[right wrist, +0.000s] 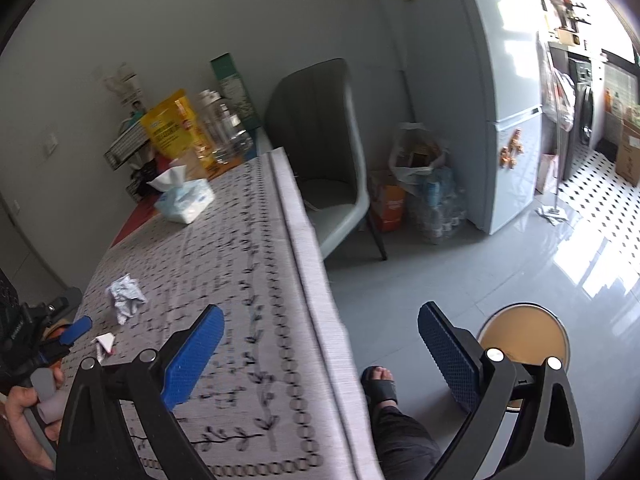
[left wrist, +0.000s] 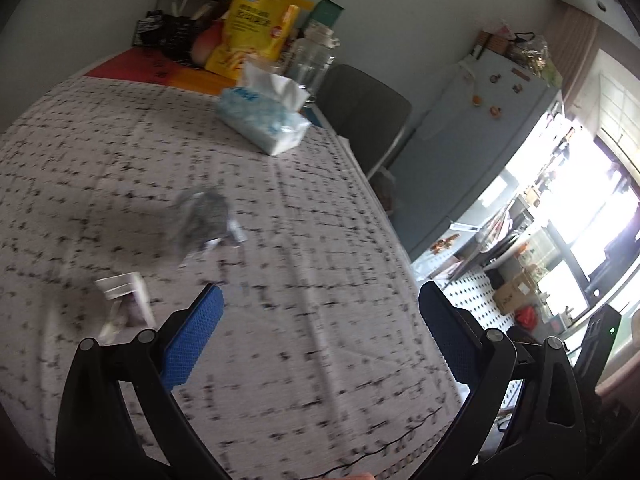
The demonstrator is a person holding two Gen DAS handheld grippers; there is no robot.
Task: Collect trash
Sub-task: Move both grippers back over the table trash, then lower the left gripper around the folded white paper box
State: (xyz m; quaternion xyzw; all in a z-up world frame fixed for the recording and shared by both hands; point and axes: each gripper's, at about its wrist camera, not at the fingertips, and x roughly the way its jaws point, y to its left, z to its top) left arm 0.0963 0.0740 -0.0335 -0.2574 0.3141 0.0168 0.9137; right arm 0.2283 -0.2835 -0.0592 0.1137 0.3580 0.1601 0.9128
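A crumpled grey-white paper ball [left wrist: 204, 220] lies on the patterned tablecloth [left wrist: 300, 240], blurred in the left wrist view and sharp in the right wrist view [right wrist: 126, 296]. A small torn white-and-pink wrapper [left wrist: 128, 300] lies nearer, left of my left gripper [left wrist: 320, 300]; it also shows in the right wrist view [right wrist: 105, 345]. My left gripper is open and empty above the table, right of both scraps. My right gripper [right wrist: 320, 316] is open and empty, straddling the table's right edge [right wrist: 308, 240]. The left gripper's blue fingertip [right wrist: 76, 330] shows at the far left.
A tissue pack [left wrist: 266, 120] sits further back on the table, with a yellow bag [left wrist: 256, 28], glass jar [left wrist: 308, 64] and wire rack [left wrist: 180, 8] behind. A grey chair [right wrist: 324, 168], fridge [right wrist: 500, 100], floor bags [right wrist: 420, 184], a round stool [right wrist: 524, 336] and my sandalled foot [right wrist: 380, 384] are right.
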